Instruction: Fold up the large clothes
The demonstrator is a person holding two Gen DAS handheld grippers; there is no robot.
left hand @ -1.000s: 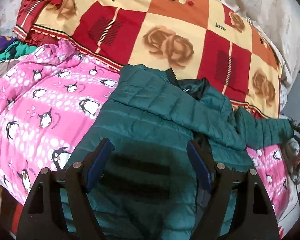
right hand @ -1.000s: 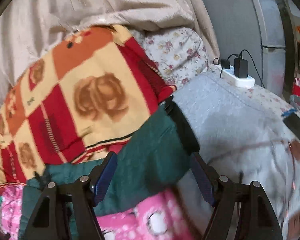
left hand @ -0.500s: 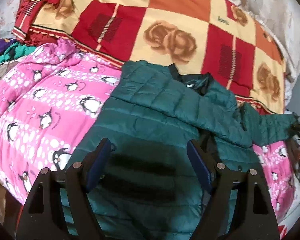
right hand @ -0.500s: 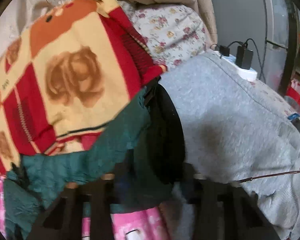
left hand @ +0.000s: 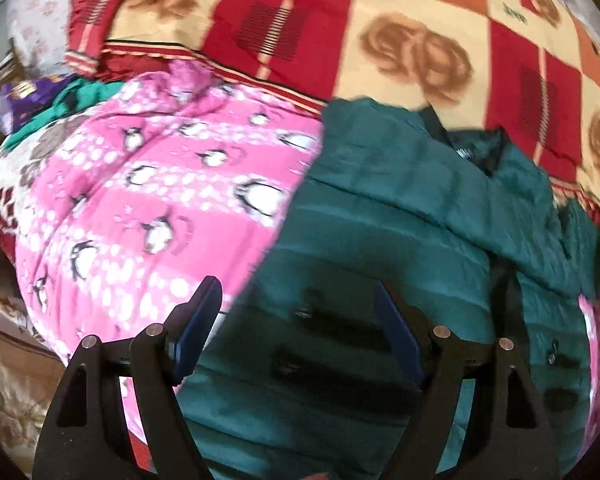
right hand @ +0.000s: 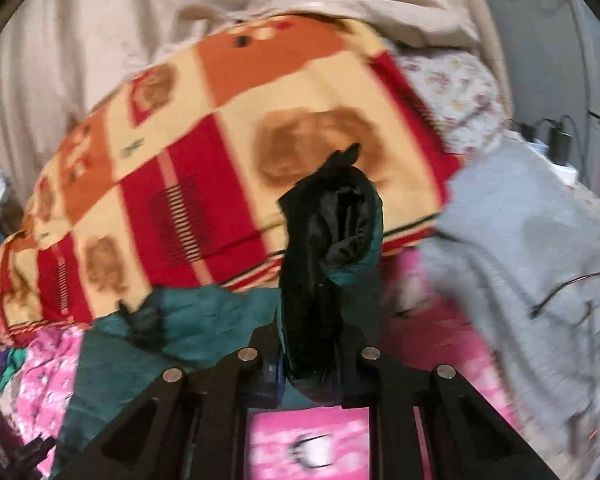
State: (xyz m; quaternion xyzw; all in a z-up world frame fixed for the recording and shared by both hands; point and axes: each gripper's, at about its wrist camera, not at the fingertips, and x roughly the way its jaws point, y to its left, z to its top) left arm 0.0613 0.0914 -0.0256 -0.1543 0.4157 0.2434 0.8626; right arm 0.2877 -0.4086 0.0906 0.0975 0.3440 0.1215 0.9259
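Teal puffer jacket [left hand: 380, 240] is lying flat on the pink penguin blanket [left hand: 152, 200], collar end up against the red/cream checked blanket [left hand: 340, 32] at the back of the bed, hem end toward the person. So its long axis runs more or less straight away from the grippers, front to back.

Right gripper [right hand: 308, 364] is clamped tight on the sleeve cuff [right hand: 332, 224]. You can see the black lining bunched up and sticking out past the pads w/ teal fabric wrapped round it, the rest of the sleeve trailing back to the jacket body on the left of that view. Cuff looks lifted off the bed, grey blanket [right hand: 520, 240] off to its right.

Left gripper [left hand: 300, 320] is hanging wide apart over the lower body of the jacket, nothing btwn the jaws, not touching the fabric afaict. Both views are motion-blurred so fine detail is iffy.

The bit that matters imo: the sleeve sits on the right side of the jacket and the right hand has it, so the fold would need to go sideways across the long axis, toward the jacket's middle. Left one is nearer the hem/left edge, prob best placed to pin the body so the slippery shell doesn't slide along.
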